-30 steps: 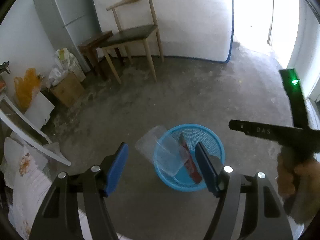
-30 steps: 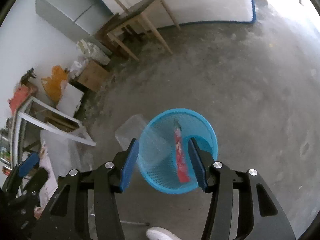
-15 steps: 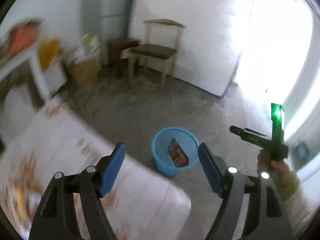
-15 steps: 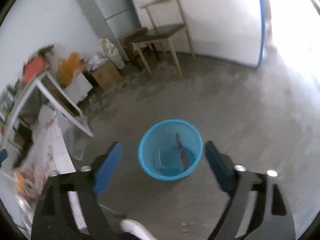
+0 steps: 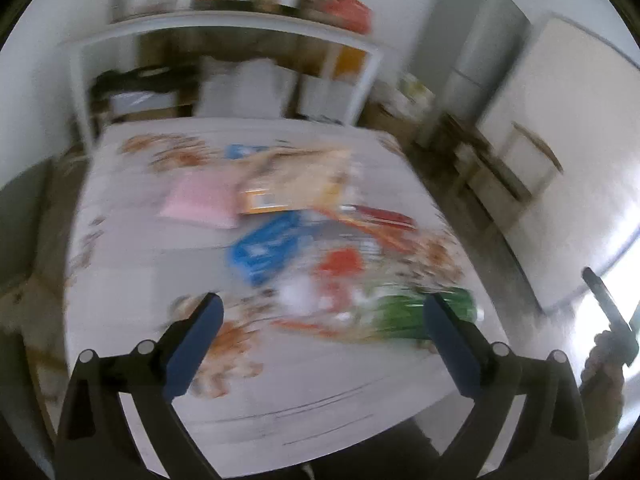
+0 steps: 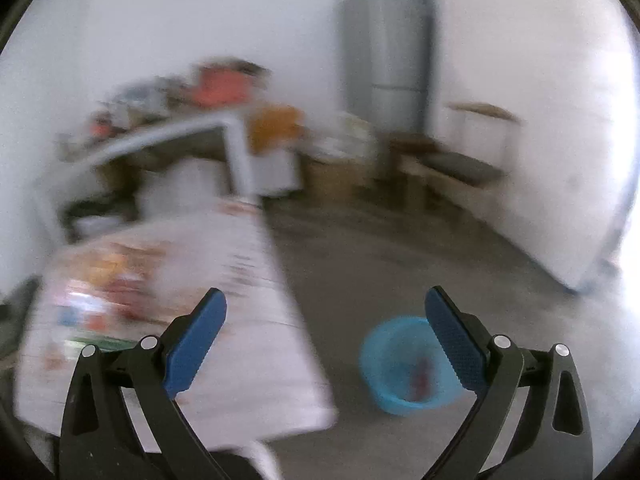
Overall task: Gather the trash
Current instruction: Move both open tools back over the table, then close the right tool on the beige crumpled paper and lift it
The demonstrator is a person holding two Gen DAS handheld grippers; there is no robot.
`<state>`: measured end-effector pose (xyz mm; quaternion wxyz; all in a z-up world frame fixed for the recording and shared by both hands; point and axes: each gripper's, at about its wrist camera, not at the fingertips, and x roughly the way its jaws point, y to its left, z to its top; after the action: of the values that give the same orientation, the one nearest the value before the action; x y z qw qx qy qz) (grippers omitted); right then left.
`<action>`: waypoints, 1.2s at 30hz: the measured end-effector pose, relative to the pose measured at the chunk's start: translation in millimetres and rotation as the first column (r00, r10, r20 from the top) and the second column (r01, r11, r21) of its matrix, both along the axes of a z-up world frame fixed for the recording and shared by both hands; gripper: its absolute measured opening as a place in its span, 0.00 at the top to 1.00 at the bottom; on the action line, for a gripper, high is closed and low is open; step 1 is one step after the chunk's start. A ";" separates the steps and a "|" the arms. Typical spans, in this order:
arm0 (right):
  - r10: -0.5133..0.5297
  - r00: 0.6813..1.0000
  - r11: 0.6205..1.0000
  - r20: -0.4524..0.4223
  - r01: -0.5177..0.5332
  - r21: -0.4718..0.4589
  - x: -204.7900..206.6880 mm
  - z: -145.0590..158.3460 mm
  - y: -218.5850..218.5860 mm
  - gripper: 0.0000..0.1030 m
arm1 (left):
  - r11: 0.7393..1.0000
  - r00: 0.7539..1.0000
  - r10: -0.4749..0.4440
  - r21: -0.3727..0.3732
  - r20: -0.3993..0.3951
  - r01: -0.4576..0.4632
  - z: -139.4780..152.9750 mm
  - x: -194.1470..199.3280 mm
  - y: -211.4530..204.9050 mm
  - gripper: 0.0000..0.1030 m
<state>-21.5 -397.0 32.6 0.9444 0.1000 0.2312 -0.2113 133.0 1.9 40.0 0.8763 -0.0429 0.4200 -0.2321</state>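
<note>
While both sets of jaws are opening w/ nothing between, we list: left gripper (image 5: 318, 334) over table (image 5: 120, 248) litter, right gripper (image 6: 326, 330) beside basket (image 6: 384, 384), poised to grab more.

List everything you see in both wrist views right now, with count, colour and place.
Table: one, white patterned cloth, near foreground.
Trash on table: many blurred pieces, count unclear; pink sheet, blue packet, green packet.
Basket: one, blue, on the floor beside the table, something red inside.
Shelf unit: one, white, behind the table, cluttered.
Fridge: one, grey, against the back wall.
Chair: one, wooden with a dark seat, by the wall.
Left hand-held gripper: blue pads, jaws opening, nothing between.
Right hand-held gripper: blue pads, jaws opening, nothing between.
</note>
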 end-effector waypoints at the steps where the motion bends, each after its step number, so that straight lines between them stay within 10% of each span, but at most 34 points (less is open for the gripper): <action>1: 0.066 0.997 0.997 0.036 -0.067 0.026 5.3 1.0 8.8 0.07 | 1.000 1.000 0.027 -0.013 -0.001 -0.027 -4.4 -2.7 14.8 0.05; 8: 0.319 0.948 0.935 -0.010 -0.313 0.165 57.7 -4.0 61.5 0.07 | 0.988 0.992 0.056 -0.135 -0.115 -0.071 -39.5 3.2 49.7 0.05; 22: 0.615 0.764 0.781 -0.195 -0.558 0.280 150.3 -15.3 173.8 0.10 | 0.973 0.999 -0.025 -0.228 0.019 0.029 -51.8 31.4 46.8 0.08; 36: 0.631 0.769 0.716 -0.108 -0.522 0.465 218.5 -0.8 153.8 0.20 | 0.978 0.993 -0.037 -0.201 0.114 0.060 -37.2 104.0 22.1 0.35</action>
<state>197.0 -243.2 31.9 0.8813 0.1885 0.4108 0.1381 237.0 24.0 2.8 0.8831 -0.1093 0.3463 -0.2972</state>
